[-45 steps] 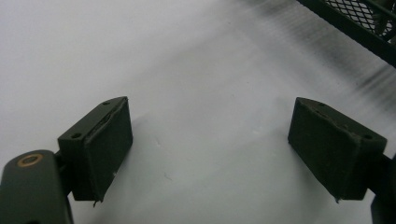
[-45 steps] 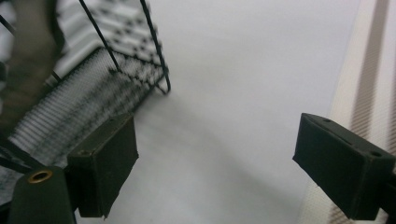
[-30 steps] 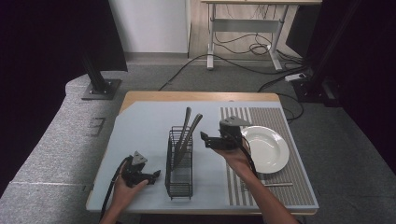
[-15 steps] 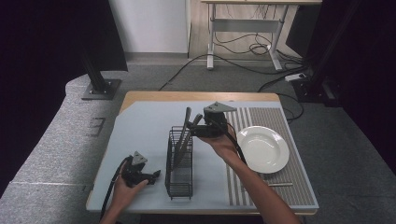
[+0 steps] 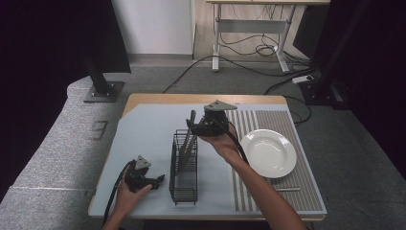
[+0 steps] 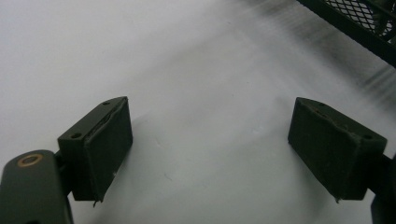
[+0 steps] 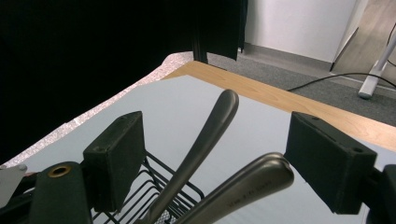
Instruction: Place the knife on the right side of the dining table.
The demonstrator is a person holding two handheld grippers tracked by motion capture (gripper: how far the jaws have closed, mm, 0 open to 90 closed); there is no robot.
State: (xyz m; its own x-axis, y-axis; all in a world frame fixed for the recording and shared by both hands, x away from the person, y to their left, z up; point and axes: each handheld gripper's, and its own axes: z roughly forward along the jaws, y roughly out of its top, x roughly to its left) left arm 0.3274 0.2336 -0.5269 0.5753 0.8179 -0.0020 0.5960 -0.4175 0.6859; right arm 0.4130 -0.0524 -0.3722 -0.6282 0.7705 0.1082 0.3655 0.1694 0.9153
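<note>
Pale blue mat (image 5: 143,139) over a wooden table (image 5: 158,98), carrying all items listed. Striped grey placemat (image 5: 268,120) at right, white plate (image 5: 268,153) on it. Black wire caddy (image 5: 184,167), upright at the mat's centre, long axis running toward and away from the person.

Right gripper (image 5: 194,128): held at the caddy's far end, jaws apart, bracketing two metal utensil handles (image 7: 205,135) without touching either. Handles lean out of the caddy, long axes tilted up and away from the person, rounded ends uppermost, working ends hidden in the wire.

Left gripper (image 5: 160,179): resting on the mat just beside the caddy's near left corner, jaws apart, empty.

Risk, judged: both handles lie between the jaws, so closing could catch two utensils together; a slanted pull may drag or tip the light caddy.
</note>
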